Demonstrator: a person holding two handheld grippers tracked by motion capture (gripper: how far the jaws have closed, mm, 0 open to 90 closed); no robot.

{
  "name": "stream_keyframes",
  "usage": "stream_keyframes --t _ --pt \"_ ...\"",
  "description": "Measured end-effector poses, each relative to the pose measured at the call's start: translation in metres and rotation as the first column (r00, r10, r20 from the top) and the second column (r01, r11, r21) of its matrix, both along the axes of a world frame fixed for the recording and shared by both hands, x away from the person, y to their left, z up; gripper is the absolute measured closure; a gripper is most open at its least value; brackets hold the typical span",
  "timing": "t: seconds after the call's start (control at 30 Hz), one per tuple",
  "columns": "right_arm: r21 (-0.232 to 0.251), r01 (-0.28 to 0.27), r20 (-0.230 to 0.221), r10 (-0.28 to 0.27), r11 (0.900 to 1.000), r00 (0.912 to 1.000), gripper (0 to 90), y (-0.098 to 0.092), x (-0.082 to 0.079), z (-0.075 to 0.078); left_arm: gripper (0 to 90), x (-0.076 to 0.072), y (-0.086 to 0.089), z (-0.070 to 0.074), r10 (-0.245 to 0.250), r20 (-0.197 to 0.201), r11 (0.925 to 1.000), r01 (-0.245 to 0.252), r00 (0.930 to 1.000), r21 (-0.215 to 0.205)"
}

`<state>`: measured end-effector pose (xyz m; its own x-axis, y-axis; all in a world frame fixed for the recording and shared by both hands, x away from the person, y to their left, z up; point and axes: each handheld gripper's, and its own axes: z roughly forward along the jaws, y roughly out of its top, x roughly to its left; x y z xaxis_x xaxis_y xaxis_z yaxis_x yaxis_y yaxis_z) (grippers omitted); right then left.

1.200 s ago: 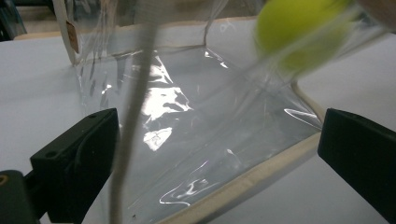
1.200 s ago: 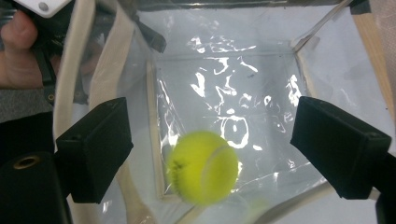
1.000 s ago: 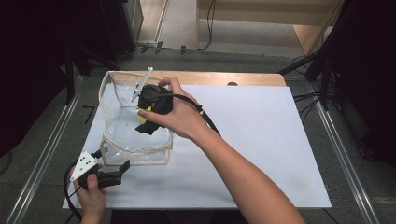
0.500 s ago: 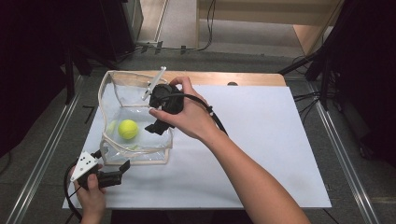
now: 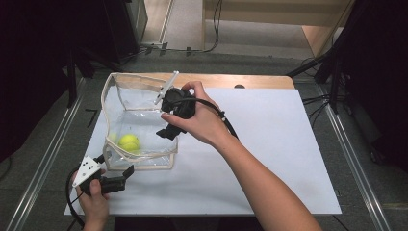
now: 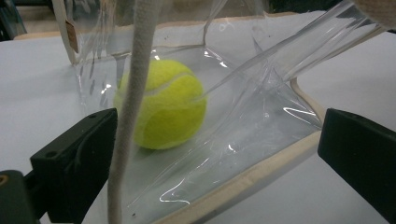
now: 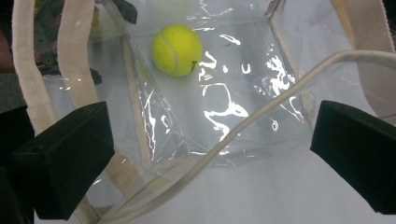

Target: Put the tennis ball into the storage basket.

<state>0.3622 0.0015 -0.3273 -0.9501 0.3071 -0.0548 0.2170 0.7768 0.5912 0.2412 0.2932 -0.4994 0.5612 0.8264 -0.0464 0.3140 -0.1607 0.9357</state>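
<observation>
Since a second ago the right gripper [image 5: 167, 131] has lifted out of the bag [image 5: 137, 122] and drawn back over its near right edge, and the ball [image 5: 129, 142], then hidden under it, has dropped clear onto the bag's floor. The left gripper [image 5: 126, 172] has stayed just outside the bag's near left corner.

The ball lies free inside the bag, toward its near left corner, touching neither gripper. In the right gripper view it sits well beyond the two jaws, which stand wide apart with nothing between them but the bag's rim. In the left gripper view the ball [image 6: 163, 102] rests behind the bag's clear wall, between the lines of the two jaws, also wide apart and gripping nothing.

The bag is clear, glossy plastic, creased and catching glare, boxy in shape, edged with cream fabric trim and fitted with woven cream straps [image 7: 77, 51]. The ball is round, fuzzy and yellow-green with a pale curved seam. It is the bag's one content. The bag stands on a white sheet [image 5: 269, 159] beside the right hand [image 5: 199, 120].
</observation>
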Motion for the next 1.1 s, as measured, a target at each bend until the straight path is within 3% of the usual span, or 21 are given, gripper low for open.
stream_keyframes --t 0.83,1.1 --pt "-0.016 0.059 -0.019 -0.059 0.998 0.9981 0.0 -0.029 0.005 -0.016 0.0 0.0 0.0 0.0 0.002 -0.002 1.0 -0.002 1.0 0.006" --pt "0.005 0.074 -0.028 -0.073 0.997 0.9969 0.0 -0.037 0.006 -0.021 0.0 0.0 0.0 0.0 0.002 -0.002 1.0 -0.002 1.0 0.008"
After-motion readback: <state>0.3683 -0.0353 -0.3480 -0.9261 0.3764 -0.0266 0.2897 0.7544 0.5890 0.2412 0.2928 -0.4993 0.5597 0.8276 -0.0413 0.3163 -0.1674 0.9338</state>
